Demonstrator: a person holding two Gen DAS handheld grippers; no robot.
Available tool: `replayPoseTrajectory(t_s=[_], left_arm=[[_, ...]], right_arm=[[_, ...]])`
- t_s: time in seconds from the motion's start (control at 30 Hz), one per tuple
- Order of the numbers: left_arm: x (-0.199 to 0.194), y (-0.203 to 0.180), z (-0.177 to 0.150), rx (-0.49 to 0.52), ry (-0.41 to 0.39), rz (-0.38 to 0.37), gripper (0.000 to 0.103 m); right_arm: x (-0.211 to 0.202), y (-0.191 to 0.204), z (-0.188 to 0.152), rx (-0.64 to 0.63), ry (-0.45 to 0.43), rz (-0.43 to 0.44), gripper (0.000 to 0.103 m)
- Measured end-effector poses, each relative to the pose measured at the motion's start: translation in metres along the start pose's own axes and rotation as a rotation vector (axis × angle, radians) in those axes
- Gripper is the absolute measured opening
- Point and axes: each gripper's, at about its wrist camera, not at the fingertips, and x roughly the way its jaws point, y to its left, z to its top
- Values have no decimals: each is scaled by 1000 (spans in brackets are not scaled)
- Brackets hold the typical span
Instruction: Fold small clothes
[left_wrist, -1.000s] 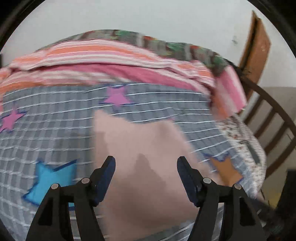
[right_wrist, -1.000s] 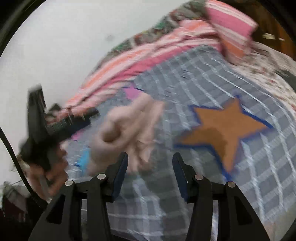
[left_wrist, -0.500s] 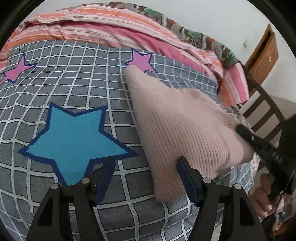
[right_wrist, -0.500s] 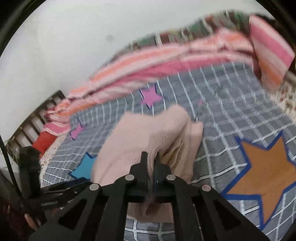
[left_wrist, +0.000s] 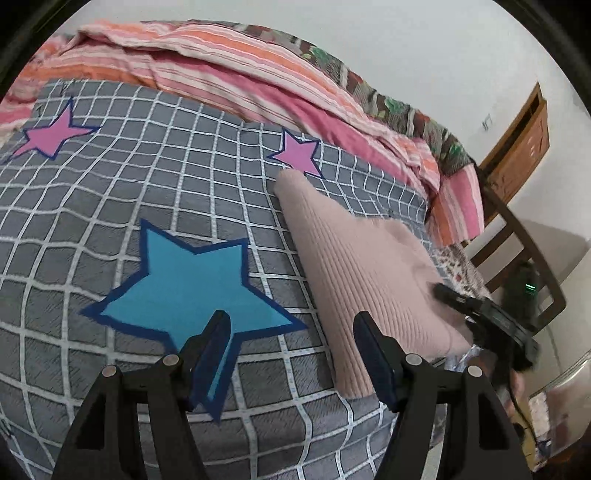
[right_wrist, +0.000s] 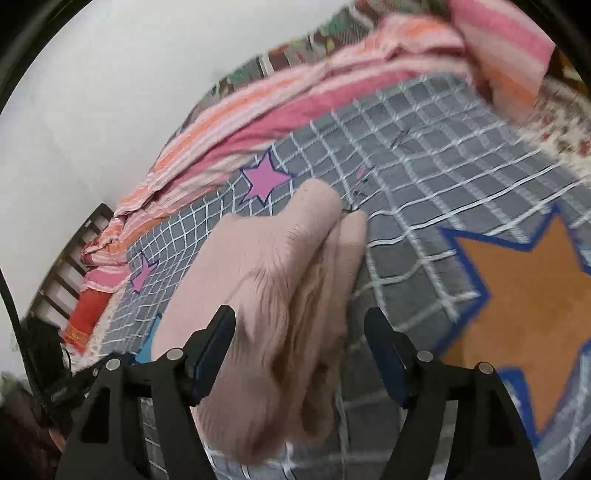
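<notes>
Pink ribbed knit, the small garment (left_wrist: 369, 266) is lying folded on the grey checked bedspread (left_wrist: 155, 184), between the blue star (left_wrist: 184, 284) and the orange star (right_wrist: 524, 295), with its far tip touching a purple star (left_wrist: 299, 155). You are holding your left gripper (left_wrist: 291, 354) with its fingers apart and empty over the blue star, just beside the garment's near corner, probably waiting to square up that edge. Your right gripper (right_wrist: 299, 343) is standing with its jaws wide; they have just been opening, and the bunched layers of the knit are sitting between them with neither pad pressing in, so the fold looks freshly let go. That side is lying in loose, rounded rolls rather than flat, which suggests you are going to need to smooth it. The striped pink and orange bedding (left_wrist: 229, 66) is piled along the wall, well clear of your working patch.
</notes>
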Motion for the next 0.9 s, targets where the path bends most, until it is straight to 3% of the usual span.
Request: replayPoseTrajectory(t_s=[0.13,0.27,0.33,0.4,0.43,0.7,0.9], left_arm=[[-12,13,-3,-18,-15,12,67],[-20,27,-4,-53,-26,-1,67],[-21,31,-4,-75,-27,-15,67],[-22,35,-4,-94,-30,-32,67],[-23,36,-3,-99,-32,-38,67],[-33,55,0,-121,-64,-51,67],[-42,78,-3,-161,-90,-64,67]], right_arm=[[36,-15,11,111,100,41,72],[48,-13,14,105,113,57,73],[55,-12,15,108,141,71,68],[58,-9,18,118,159,92,49],[56,-7,19,118,162,104,46],[13,28,46,133,90,128,38],[-5,101,71,10,46,28,37]])
